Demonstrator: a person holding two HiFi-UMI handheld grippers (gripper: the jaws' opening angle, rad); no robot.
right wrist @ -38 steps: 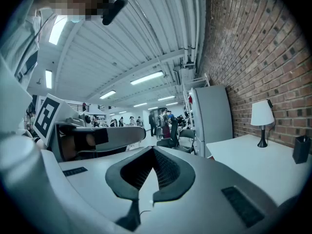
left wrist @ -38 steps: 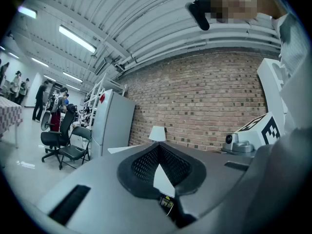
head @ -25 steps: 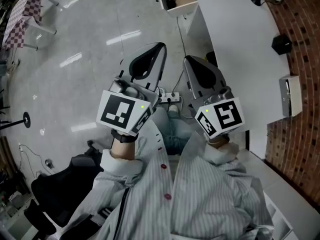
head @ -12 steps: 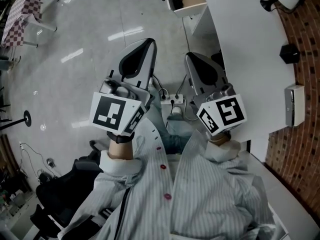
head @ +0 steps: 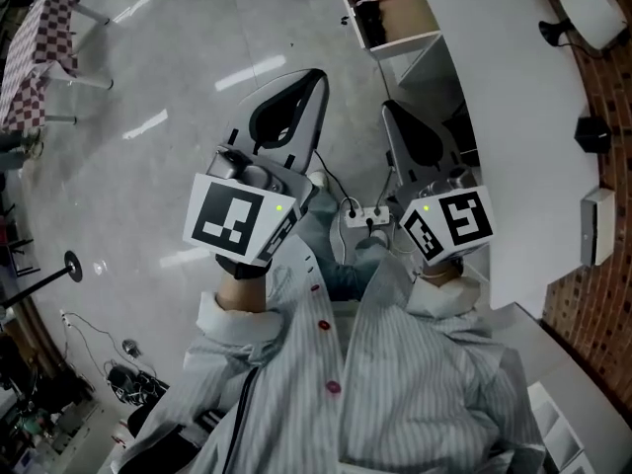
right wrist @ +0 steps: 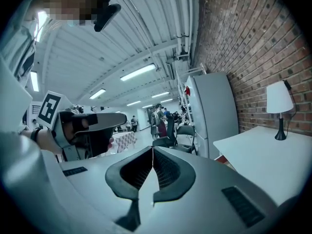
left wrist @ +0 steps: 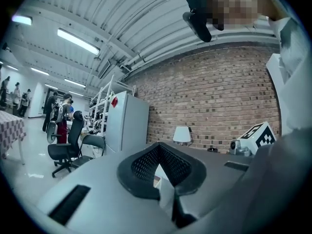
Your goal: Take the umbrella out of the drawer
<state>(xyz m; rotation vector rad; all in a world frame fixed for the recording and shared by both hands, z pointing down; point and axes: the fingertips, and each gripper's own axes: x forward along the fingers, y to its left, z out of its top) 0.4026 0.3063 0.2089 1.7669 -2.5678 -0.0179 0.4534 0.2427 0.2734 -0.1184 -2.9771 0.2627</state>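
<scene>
The person in a striped shirt [head: 395, 383] holds both tools out in front, over a shiny grey floor [head: 148, 166]. The left gripper [head: 317, 75] has its two jaws shut tight, tip against tip, and there is nothing between them. The right gripper [head: 389, 107] is shut the same way and it holds nothing too. The two grippers are side by side and do not touch. Far ahead of them, at the top of the head view, the drawer [head: 407, 8] stands open under the edge of a big white desk [head: 513, 117]. A small dark thing lies at the left end of the drawer. It looks like the umbrella [head: 366, 13], but it is too small to be sure. Both grippers are well apart from it. A white power strip [head: 363, 215] with plugs lies on the floor just by the person's legs. A white lamp [head: 591, 8] stands on the desk near a brick wall [head: 592, 304]. A table with a checked cloth [head: 39, 42] stands far off to the left.
</scene>
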